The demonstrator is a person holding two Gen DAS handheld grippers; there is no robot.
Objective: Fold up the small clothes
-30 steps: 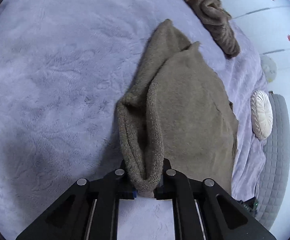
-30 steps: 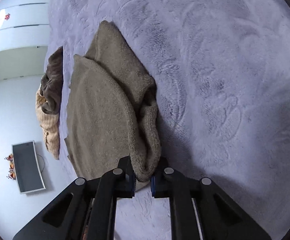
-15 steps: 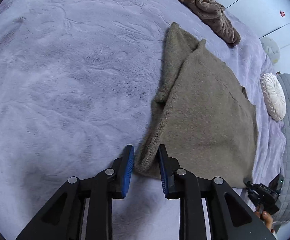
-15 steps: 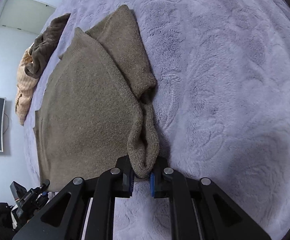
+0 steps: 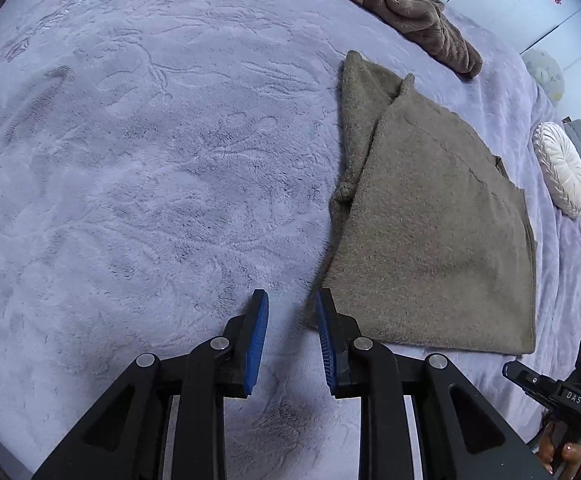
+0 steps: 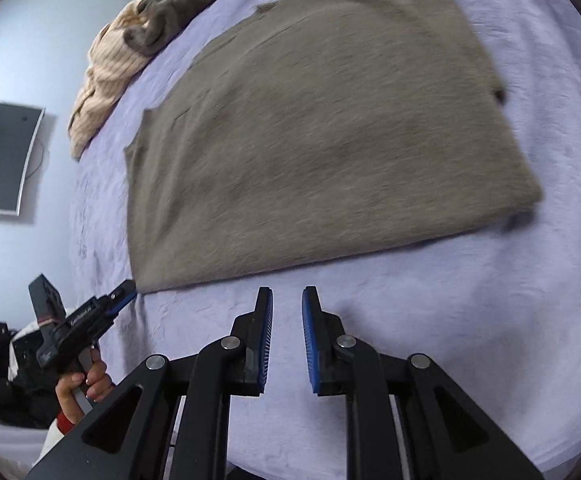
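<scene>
Olive sweater (image 5: 430, 216) lies folded flat on the lavender bed (image 5: 150, 160), right of centre in left view; one sleeve pokes out its upper-left edge. Two garments (image 5: 410, 8) heaped at top look unfolded. Your left claw (image 5: 292, 336) and right claw (image 6: 287, 334): fingers apart, empty, touching nothing.

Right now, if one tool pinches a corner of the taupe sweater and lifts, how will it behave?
The taupe sweater is probably floppy: soft knit lying slack in folded layers. The fold would likely fall open, since the sleeve lies loose. Its fuzzy surface should grip rather than slip.
</scene>
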